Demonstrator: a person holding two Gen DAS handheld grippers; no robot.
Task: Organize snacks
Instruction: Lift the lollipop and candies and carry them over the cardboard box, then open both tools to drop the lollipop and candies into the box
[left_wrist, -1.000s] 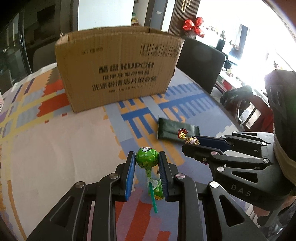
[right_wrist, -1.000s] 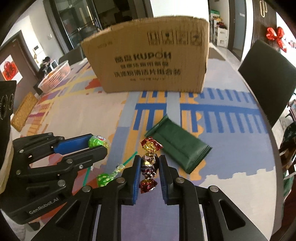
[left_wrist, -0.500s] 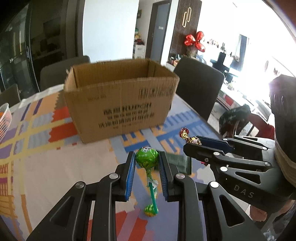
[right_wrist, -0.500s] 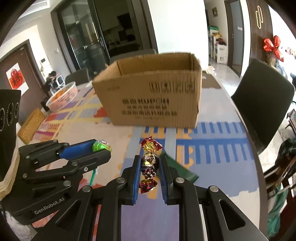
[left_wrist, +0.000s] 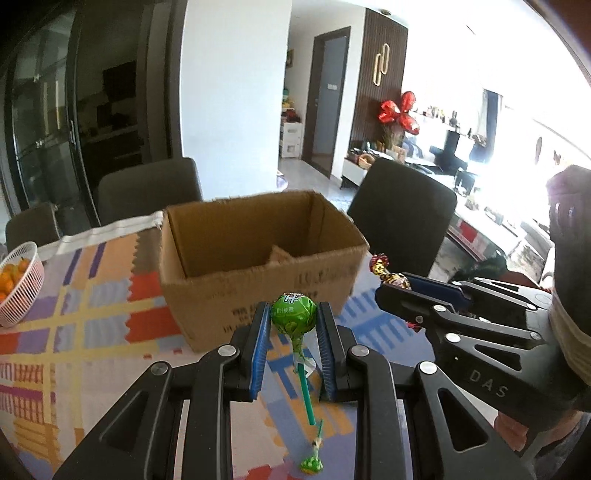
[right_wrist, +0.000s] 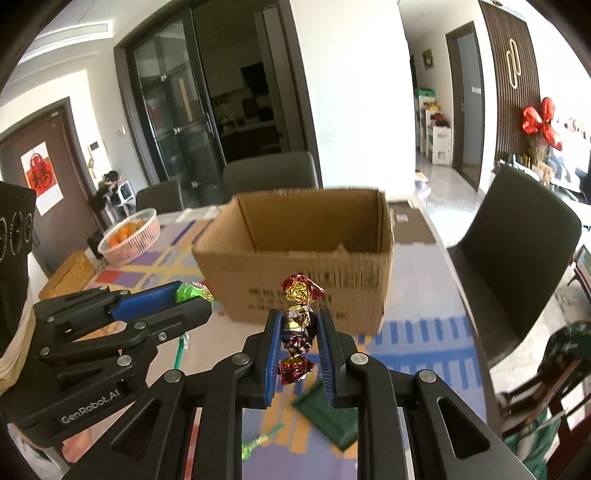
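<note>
Both grippers are loaded and held side by side above the patterned tablecloth, short of the cardboard box. The left gripper is clenched on the head of a green lollipop; its stick hangs down and back toward the camera, between the blue pads. The right gripper is clamped on the middle of a red-and-gold wrapped candy, whose long axis stands roughly upright, one twisted end above the fingertips and one below.

Key relation: the box lies straight ahead of both tools and lower, open top facing up, near wall toward the grippers. From each wrist view the inside of the far wall and a bottom flap show over the near rim, so both tools sit above rim height. Judgement: what is left is forward travel over the near wall, then release. The box mouth is centred on the right gripper's axis and sits slightly left of the left gripper's. Which tool is nearer the rim I cannot tell; the fisheye distorts depth.

Left on the table below: a second green lollipop and a dark green packet, both under the right gripper, well short of the box. A basket of oranges stands off to the left, apart from the work

Risk noted: the hanging stick may catch the near rim if the crossing is low
</note>
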